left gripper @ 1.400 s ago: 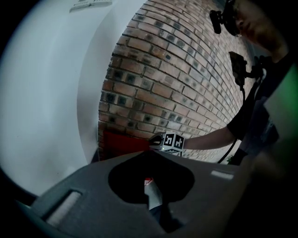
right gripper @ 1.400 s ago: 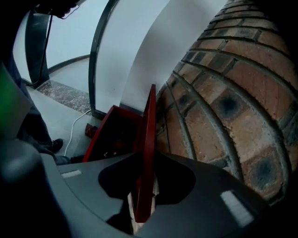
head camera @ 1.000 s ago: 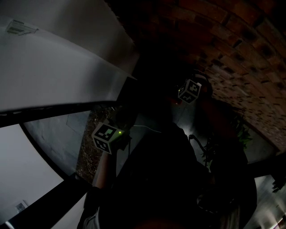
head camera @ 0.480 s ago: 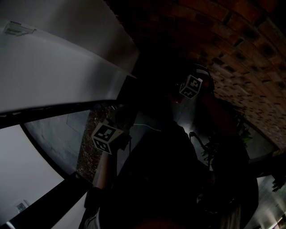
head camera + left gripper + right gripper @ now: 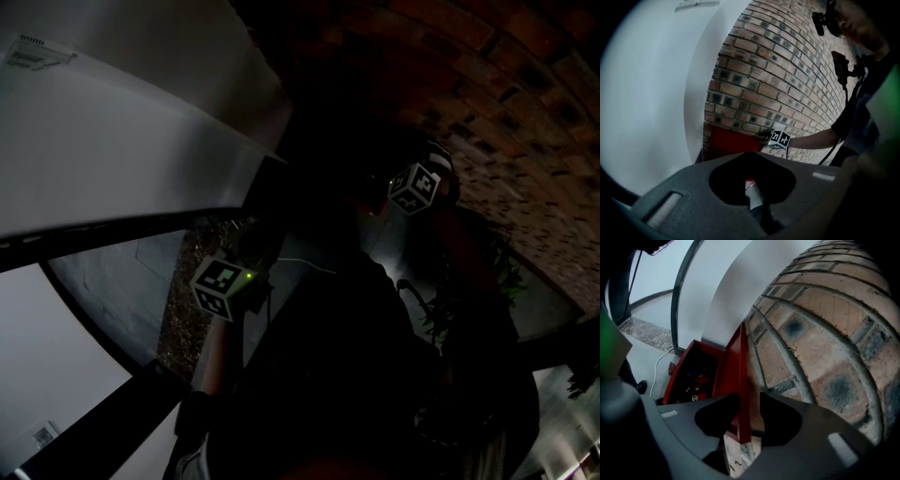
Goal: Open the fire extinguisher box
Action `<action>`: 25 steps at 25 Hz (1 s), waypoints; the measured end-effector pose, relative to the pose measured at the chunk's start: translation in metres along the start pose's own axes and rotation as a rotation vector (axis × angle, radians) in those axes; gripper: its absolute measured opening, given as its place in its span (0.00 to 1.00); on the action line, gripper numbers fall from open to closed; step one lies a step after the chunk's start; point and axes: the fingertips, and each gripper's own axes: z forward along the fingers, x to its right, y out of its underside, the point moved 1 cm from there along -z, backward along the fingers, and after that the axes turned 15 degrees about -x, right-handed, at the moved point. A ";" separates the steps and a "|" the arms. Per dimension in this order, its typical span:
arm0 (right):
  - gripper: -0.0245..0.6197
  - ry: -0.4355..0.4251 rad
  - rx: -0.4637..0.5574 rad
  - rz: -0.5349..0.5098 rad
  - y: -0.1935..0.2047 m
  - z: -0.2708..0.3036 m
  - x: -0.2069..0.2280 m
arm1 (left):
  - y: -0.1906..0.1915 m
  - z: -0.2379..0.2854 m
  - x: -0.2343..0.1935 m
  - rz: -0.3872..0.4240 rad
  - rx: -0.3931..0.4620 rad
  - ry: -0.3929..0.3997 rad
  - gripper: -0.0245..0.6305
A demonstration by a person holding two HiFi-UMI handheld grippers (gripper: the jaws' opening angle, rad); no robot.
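Right tongs [image 5: 747, 425] are just opening, released, with the red door [image 5: 738, 380] edge standing between them. The fire extinguisher box [image 5: 693, 376] is sitting open at the door's 9 o'clock. Left tongs [image 5: 751, 187] are hanging slightly parted, empty.

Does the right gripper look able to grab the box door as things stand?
Likely yes: the red door stands edge-on between the right gripper's fingers, which have just been opening; nothing blocks it.

Right claw [image 5: 740, 440] just opening astride red lid [image 5: 738, 380]; left claw [image 5: 753, 199] narrowly parted.
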 end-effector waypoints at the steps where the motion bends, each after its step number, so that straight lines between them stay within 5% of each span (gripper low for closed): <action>1: 0.28 -0.001 -0.001 0.003 0.000 -0.002 0.000 | 0.000 0.001 0.000 0.003 0.000 0.005 0.04; 15: 0.15 0.001 -0.049 -0.014 0.001 0.001 -0.004 | 0.004 -0.009 -0.009 0.008 0.006 -0.001 0.04; 25: 0.27 -0.046 0.002 0.041 -0.013 -0.031 0.002 | 0.005 -0.007 -0.006 0.013 0.023 0.020 0.04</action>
